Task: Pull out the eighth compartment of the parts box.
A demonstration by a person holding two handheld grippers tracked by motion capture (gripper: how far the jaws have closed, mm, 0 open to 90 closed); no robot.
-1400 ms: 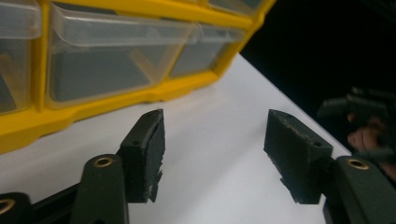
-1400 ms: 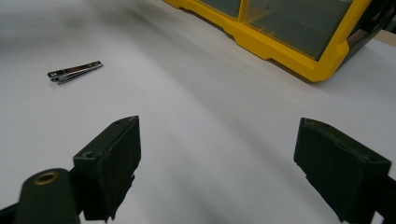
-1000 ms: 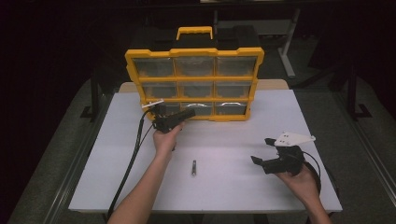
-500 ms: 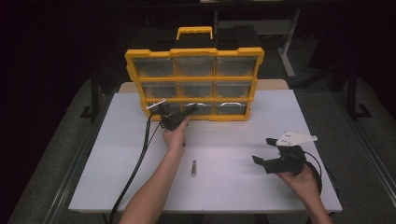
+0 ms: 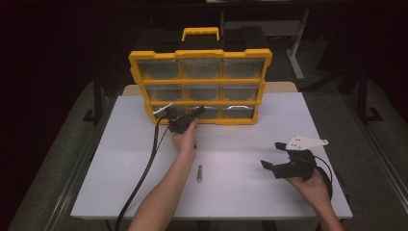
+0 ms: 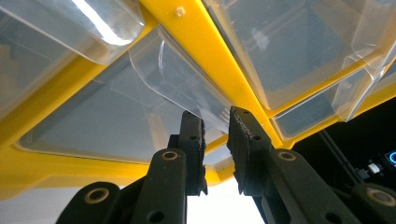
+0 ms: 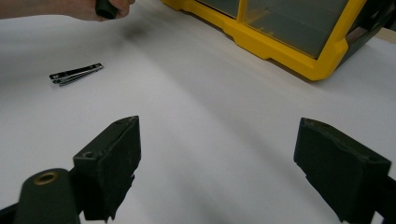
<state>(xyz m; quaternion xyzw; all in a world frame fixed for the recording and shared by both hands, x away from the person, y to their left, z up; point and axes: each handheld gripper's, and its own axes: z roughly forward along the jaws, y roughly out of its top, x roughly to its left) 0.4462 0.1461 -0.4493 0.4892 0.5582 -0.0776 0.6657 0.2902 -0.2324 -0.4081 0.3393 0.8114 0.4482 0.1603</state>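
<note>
Drawer organizer at the table's back, hands in front of it

The drawer organizer (image 5: 199, 84) stands upright at the far middle of the table (image 5: 120, 173). The left gripper (image 5: 185, 119) sits just before its bottom row, its jaws at the middle drawer's handle (image 6: 182, 79). A nail clipper (image 5: 199, 173) lies at centre, below the left hand. The right gripper (image 5: 274, 155) rests at lower right, well apart.

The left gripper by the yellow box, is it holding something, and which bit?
Yes. The left gripper has just closed its jaws on the clear pull tab of a bottom-row drawer in the yellow organizer. The right gripper holds nothing.
</note>
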